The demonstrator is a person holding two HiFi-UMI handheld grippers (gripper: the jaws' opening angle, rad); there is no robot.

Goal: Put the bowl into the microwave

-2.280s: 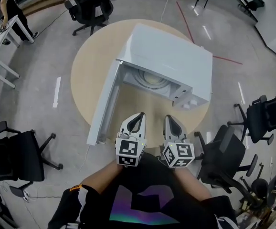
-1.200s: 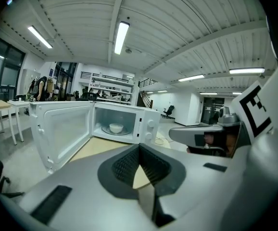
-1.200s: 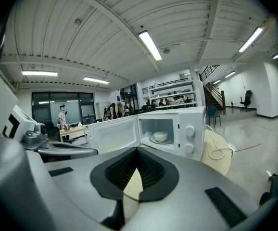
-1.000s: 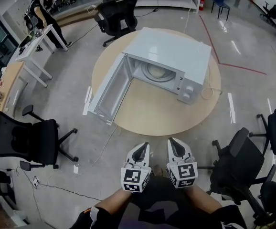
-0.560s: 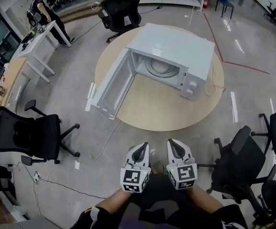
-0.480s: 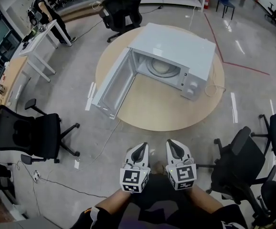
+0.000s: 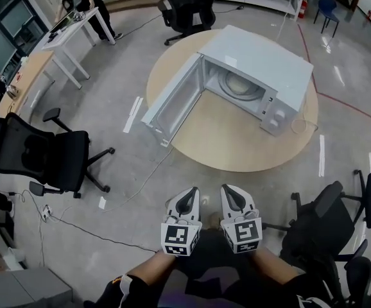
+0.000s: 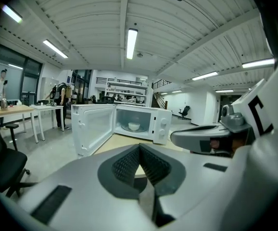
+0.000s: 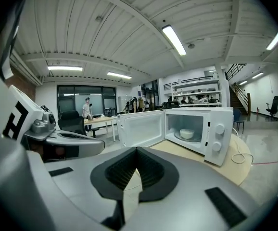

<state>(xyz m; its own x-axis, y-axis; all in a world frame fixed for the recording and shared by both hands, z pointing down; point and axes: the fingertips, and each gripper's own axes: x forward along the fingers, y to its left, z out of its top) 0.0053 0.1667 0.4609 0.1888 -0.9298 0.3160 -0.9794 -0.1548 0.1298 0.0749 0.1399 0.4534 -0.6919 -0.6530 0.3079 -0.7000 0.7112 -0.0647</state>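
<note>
The white microwave [image 7: 262, 56] stands on the round wooden table [image 7: 224, 136], with its door [image 7: 176, 98] swung wide open to the left. A white bowl [image 7: 240, 82] sits on the turntable inside; it also shows as the bowl [image 8: 134, 126] and the bowl [image 9: 186, 134] in the two gripper views. My left gripper [image 7: 190, 191] and right gripper [image 7: 226, 189] are side by side close to my body, over the floor and well short of the table. Both are shut with nothing between the jaws.
Black office chairs stand at the left [image 7: 41, 159], behind the table [image 7: 192, 2] and at the right [image 7: 320, 226]. A cable [image 7: 140, 181] trails from the table across the floor. A white desk [image 7: 76, 27] with a person beside it is at the far left.
The view has pulled back from the table, so the microwave now lies farther from both grippers. The grippers stay shut and side by side.
</note>
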